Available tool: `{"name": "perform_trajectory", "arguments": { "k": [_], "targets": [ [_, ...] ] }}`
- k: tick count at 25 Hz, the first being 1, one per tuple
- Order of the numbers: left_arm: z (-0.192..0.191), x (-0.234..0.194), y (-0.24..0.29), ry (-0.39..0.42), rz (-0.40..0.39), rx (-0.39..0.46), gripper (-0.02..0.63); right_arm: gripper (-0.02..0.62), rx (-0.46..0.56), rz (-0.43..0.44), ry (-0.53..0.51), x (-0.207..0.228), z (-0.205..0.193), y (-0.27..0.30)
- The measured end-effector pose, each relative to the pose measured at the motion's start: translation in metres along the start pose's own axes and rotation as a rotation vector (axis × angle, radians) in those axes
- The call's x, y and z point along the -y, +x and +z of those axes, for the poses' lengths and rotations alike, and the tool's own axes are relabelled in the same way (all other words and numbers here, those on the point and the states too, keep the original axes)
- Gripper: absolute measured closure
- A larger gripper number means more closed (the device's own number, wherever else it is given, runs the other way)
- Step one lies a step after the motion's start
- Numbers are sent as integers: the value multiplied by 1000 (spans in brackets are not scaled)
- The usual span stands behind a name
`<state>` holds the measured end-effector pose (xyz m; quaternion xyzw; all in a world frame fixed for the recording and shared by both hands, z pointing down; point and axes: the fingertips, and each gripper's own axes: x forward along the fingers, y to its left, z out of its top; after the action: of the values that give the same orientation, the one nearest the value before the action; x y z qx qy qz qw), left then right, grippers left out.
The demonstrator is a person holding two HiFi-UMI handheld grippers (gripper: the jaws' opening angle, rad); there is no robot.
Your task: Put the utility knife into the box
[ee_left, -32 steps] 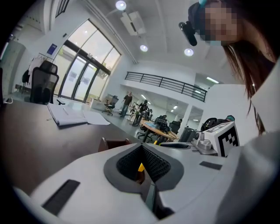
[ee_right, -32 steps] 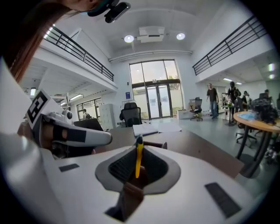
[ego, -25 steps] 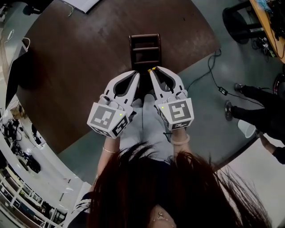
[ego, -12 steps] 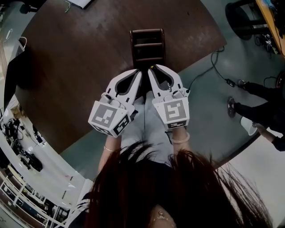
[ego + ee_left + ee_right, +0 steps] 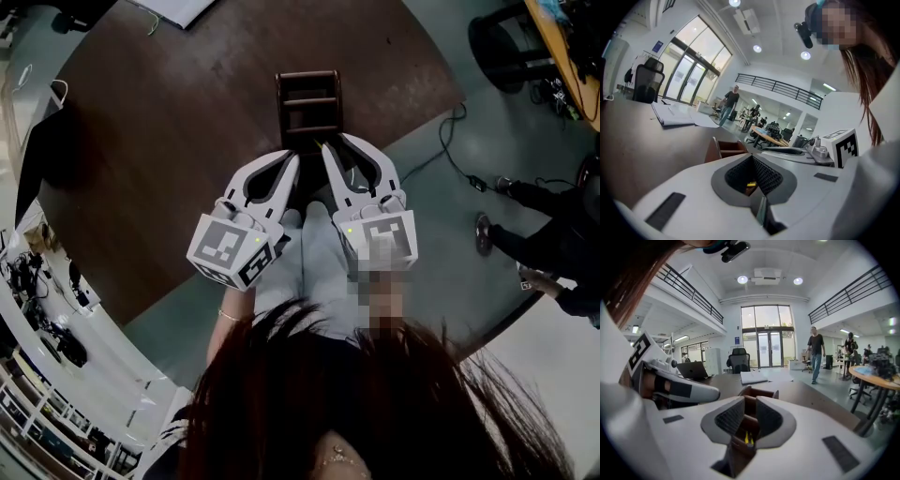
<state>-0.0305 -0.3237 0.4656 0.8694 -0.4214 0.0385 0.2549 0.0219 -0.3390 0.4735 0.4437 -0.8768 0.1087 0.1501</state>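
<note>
A brown wooden box [image 5: 307, 98] with open compartments stands on the dark round table [image 5: 169, 141], close to its near edge. My right gripper [image 5: 328, 150] hovers at the box's near end, shut on the utility knife [image 5: 324, 146]; only its yellow tip shows. Through the right gripper's jaws I see the box [image 5: 759, 392] just ahead and the yellow knife [image 5: 748, 438] between the pads. My left gripper [image 5: 293, 161] sits beside the right one, shut and holding nothing. From the left gripper view the box [image 5: 724, 149] lies ahead to the left.
Papers [image 5: 173, 9] lie at the table's far side, with a laptop [image 5: 693, 370] and a black chair [image 5: 739, 361] beyond. A cable [image 5: 450, 150] runs over the floor at the right, near a seated person's legs [image 5: 553, 234]. The holder's lap is under both grippers.
The right gripper has shifted slightly to the right, still holding the knife at the box's near end. The left gripper has barely moved.
</note>
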Motion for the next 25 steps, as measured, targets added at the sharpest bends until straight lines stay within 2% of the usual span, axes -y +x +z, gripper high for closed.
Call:
{"name": "perform_trajectory", "arguments": {
  "k": [7,10,15,20,25],
  "targets": [
    [45,27,-15,63,-21,72,606,540,90,18,-10,2,58,-39],
    [68,40,-25,101,-31,104,606,575,123,15,-48,1,84,-56],
    [106,63,-38,178,-52,167,606,580,185,-13,-130,-1,121,-78],
    [124,80,-51,229,-72,212,606,580,223,-17,-155,-17,132,-94],
    [132,90,-51,251,-80,239,606,580,252,-28,-169,-15,140,-106]
  ]
}}
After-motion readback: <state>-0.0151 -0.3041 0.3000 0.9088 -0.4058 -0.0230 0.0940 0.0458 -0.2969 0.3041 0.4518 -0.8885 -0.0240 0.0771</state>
